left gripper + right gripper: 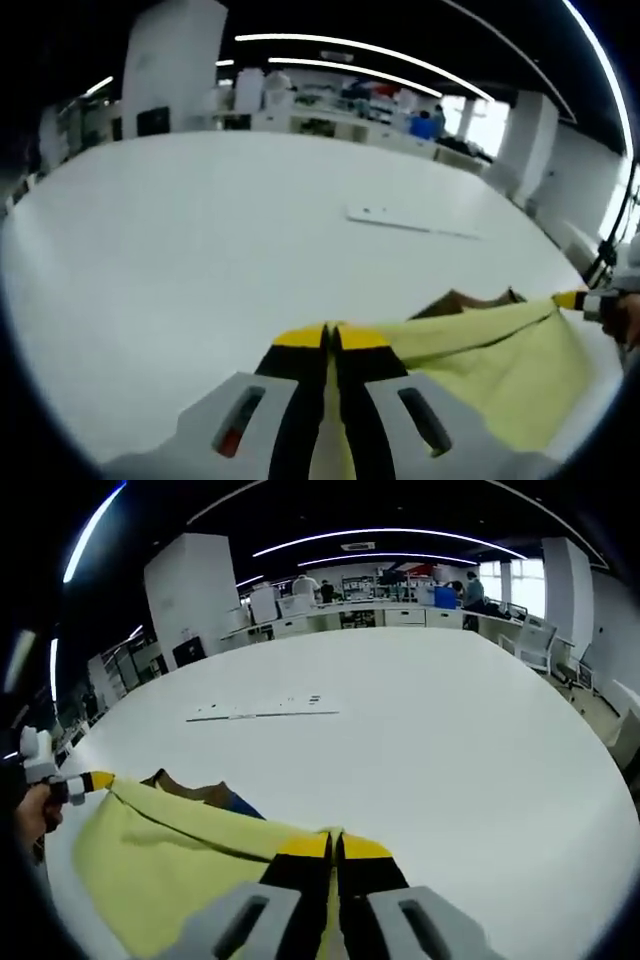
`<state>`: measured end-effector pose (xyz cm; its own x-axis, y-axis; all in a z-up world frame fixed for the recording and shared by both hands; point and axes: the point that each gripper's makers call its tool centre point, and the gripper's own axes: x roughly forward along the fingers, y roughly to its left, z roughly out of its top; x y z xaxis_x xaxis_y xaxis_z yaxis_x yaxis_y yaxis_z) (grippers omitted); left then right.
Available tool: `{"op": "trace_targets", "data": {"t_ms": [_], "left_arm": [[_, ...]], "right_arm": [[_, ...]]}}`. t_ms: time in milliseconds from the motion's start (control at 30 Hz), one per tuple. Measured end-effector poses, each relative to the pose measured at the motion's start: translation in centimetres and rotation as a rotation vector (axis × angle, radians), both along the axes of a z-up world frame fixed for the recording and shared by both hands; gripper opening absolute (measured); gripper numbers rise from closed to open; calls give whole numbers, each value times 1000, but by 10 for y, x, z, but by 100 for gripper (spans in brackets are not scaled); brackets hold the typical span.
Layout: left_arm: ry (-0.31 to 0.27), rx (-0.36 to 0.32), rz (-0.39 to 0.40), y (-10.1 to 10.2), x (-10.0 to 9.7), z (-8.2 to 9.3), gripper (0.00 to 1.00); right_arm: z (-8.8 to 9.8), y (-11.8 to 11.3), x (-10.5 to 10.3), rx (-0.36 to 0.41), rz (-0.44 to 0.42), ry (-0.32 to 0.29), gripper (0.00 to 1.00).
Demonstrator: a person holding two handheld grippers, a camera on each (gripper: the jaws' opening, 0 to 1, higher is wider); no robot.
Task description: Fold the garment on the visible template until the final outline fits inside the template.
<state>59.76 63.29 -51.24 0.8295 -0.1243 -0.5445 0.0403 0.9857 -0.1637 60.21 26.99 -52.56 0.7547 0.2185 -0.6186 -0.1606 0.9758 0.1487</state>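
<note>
Left gripper [331, 337] jaws pressed together, pinching yellow garment [490, 355] edge; right gripper [334, 845] likewise clamped on same edge, other end. Garment [170, 855] lifted off white table [450, 740], held taut between both, brown patch [185, 788] showing beneath. Flat sheet [260, 714] farther off on table, possibly template, can't confirm. Judged step: carrying fold over. Keep both ends level, equal tension, lower together, no sag. Long axis runs gripper to gripper, across table.
</note>
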Motion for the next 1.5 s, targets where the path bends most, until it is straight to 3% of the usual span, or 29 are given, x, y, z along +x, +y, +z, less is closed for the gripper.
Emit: {"op": "trace_targets", "data": {"t_ms": [133, 300, 433, 633, 867, 1033, 1200, 1500], "left_arm": [[-8, 53, -35, -1, 1, -1, 0], [-23, 66, -66, -2, 1, 1, 2], [-70, 45, -151, -6, -2, 11, 21], [-118, 113, -283, 0, -11, 20, 31], [-75, 213, -404, -1, -17, -1, 36], [-68, 233, -386, -2, -4, -12, 34], [-83, 223, -339, -2, 12, -11, 34], [-109, 172, -186, 9, 30, -4, 36]], "right_arm": [[-3, 1, -1, 1, 5, 7, 0], [-4, 0, -2, 1, 8, 16, 0], [4, -4, -5, -31, 41, -1, 9], [9, -2, -17, -62, 127, -5, 23], [1, 1, -19, -165, 210, -13, 25], [0, 6, -6, -129, 168, -48, 24], [-4, 8, 8, -67, 94, -61, 24], [-3, 6, 21, 2, 7, -88, 25]]}}
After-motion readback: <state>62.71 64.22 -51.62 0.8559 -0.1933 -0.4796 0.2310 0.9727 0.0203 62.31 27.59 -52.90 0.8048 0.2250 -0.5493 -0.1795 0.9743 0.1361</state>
